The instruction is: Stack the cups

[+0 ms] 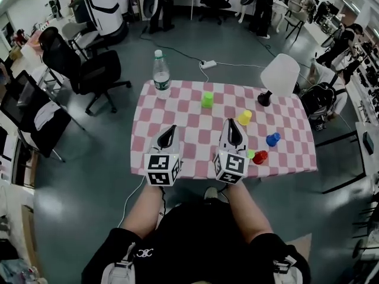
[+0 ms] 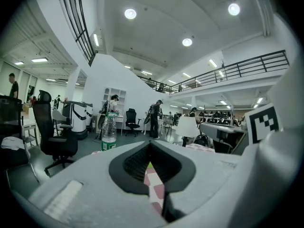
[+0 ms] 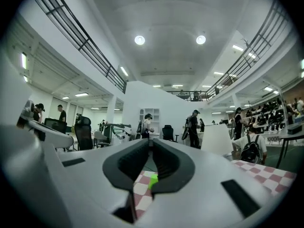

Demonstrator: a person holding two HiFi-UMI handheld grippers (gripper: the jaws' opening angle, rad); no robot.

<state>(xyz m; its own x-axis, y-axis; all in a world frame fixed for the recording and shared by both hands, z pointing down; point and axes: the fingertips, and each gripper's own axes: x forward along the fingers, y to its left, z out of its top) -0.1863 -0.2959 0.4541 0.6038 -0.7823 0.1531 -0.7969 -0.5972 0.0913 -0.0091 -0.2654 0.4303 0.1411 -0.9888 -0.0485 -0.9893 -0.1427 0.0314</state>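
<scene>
Several small cups stand on the pink-and-white checked table. A green cup is near the middle back and a yellow cup sits to its right. A blue cup, a red cup and a small green cup are at the front right. My left gripper rests at the front of the table, shut and holding nothing. My right gripper is beside it, just left of the yellow cup, also shut and holding nothing. The green cup shows through the gap below the right jaws.
A clear water bottle stands at the table's back left corner. A white lamp is at the back right. Black office chairs and a cable with a power strip are on the floor behind. People stand far off.
</scene>
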